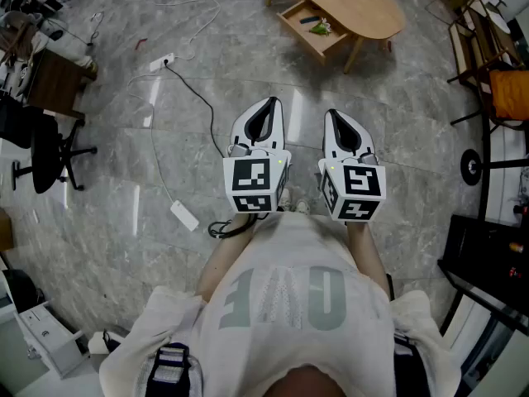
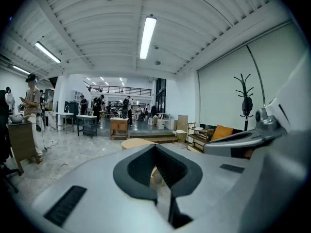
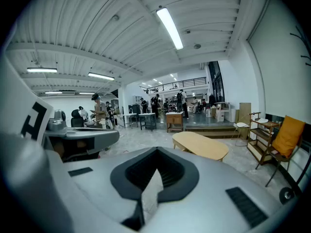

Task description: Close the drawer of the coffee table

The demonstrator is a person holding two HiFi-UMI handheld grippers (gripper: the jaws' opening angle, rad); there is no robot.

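- Head view: the desk (image 1: 351, 2) stands at the top of the frame, well apart from the person, and its drawer (image 1: 310, 25) is pulled out with small items inside.
- The left gripper (image 1: 269, 102) and right gripper (image 1: 335, 114) are side by side over the floor (image 1: 397, 106), both aimed toward the desk.
- Left gripper view: the jaws are clenched, tips meeting, with nothing between them. The desk shows just past them.
- Right gripper view: the jaws are clenched and empty, with the desk ahead, slightly right.
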